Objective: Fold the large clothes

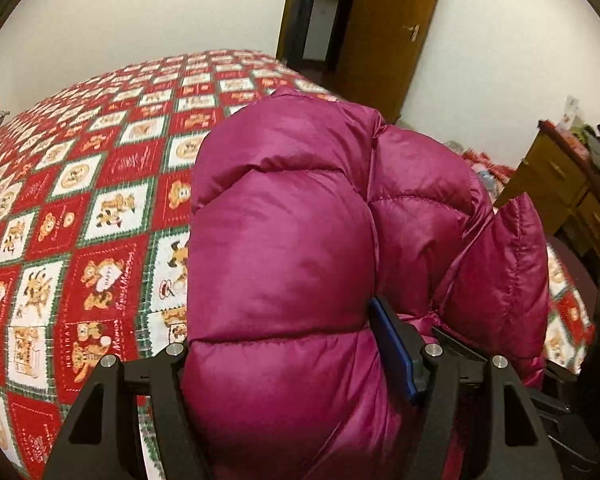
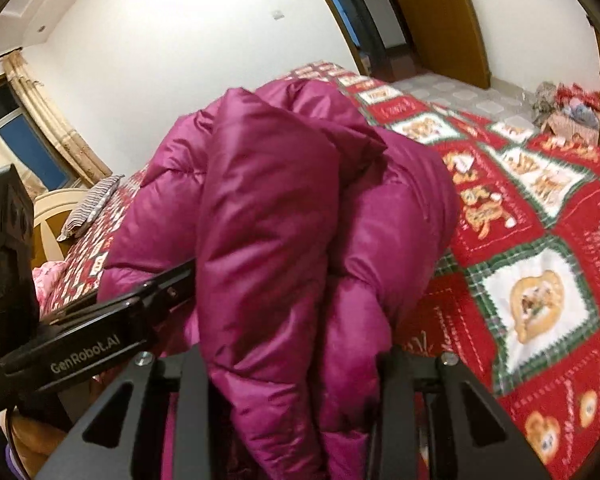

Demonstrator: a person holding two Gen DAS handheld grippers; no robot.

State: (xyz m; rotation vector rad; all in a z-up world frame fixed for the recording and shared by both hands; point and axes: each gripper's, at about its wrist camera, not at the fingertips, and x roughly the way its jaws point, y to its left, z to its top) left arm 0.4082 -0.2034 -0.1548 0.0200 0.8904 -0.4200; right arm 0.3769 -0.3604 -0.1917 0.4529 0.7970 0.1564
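White lettering "GenRobot.AI" runs along the black body of the left gripper (image 2: pixel 85 350), at 8 o'clock in the right wrist view. On the bedspread (image 1: pixel 112 216), red patches carry script reading "HOLIDAY" and "Sweet Memories"; the remaining patch wording is too blurred to read.

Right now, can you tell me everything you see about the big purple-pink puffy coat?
The puffy coat is magenta, shiny like slippery nylon, stitched into fat padded sections. It is bunched and doubled over, not flat, held up above the red Christmas quilt on the bed. The left gripper pinches one thick fold between its fingers, and the right gripper pinches another. Part of it drapes down toward the quilt.
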